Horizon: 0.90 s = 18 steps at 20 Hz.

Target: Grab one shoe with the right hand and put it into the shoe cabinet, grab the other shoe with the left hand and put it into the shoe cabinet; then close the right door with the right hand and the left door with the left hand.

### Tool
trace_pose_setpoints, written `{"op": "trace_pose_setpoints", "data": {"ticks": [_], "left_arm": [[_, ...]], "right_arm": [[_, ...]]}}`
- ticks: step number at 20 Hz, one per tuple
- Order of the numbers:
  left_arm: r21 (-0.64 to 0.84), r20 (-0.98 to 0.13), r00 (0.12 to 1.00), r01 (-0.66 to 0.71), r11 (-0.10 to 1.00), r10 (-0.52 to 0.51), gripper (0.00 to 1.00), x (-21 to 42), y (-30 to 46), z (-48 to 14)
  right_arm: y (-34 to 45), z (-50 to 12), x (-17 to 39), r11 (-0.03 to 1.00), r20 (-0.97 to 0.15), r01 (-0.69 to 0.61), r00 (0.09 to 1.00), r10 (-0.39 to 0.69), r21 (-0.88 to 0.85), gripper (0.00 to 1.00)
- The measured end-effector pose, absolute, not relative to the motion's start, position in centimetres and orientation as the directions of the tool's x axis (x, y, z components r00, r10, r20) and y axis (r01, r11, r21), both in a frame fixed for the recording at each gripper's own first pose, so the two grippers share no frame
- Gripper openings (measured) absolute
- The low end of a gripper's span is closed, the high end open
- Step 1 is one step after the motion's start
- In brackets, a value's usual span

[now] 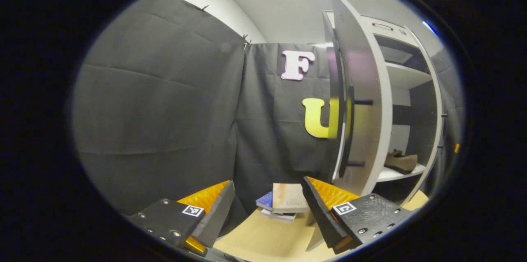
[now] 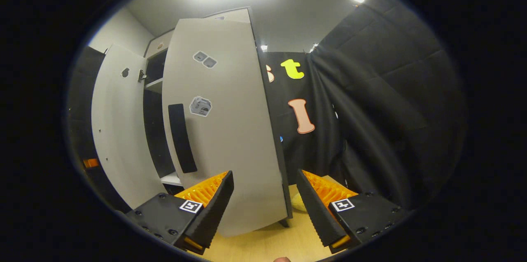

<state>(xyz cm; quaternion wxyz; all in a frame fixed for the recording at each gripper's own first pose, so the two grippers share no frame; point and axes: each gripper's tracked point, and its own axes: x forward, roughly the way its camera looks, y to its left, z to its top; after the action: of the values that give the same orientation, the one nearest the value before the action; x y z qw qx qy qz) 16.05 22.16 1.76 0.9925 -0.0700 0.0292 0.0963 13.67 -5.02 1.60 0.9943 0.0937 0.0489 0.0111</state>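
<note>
We see the shoe (image 1: 401, 162) on the cabinet (image 1: 405, 76) shelf; right gripper (image 2: 263, 200) gapes wide, empty, right door (image 2: 230, 130) at its eleven o'clock, nearer than left gripper (image 1: 267, 208), also wide.

both views sit low, flanking the shoe cabinet (image 1: 405, 89) from opposite sides.

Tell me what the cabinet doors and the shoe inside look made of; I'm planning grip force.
Right door: smooth matte board, likely laminated wood, with an even pale sheen. Shoe: tan and soft-looking, possibly suede, though too small to tell for sure.
</note>
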Motion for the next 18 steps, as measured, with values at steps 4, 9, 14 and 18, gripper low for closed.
{"op": "trace_pose_setpoints", "data": {"ticks": [4,9,14,18], "left_arm": [[-0.145,-0.031,0.99,-0.14,0.979,0.137,1.0,19.1,19.6,4.0],[-0.089,-0.003,0.99,-0.138,0.986,0.139,1.0,19.2,18.4,4.9],[-0.057,0.004,0.996,-0.085,0.995,0.085,1.0,18.8,15.5,5.6],[-0.086,0.012,1.0,-0.007,0.996,0.008,1.0,18.7,11.6,5.8]], "right_arm": [[-9.2,1.4,11.8,0.992,-0.077,0.075,0.995,-0.068,0.097,0.98],[-10.9,0.8,11.1,0.992,-0.07,0.087,0.994,-0.081,0.089,0.97],[-10.4,-0.2,11.9,0.993,-0.083,0.049,0.996,-0.04,0.106,0.98],[-9.9,-0.2,12.3,0.996,-0.084,0.015,0.996,-0.008,0.086,0.98]]}}
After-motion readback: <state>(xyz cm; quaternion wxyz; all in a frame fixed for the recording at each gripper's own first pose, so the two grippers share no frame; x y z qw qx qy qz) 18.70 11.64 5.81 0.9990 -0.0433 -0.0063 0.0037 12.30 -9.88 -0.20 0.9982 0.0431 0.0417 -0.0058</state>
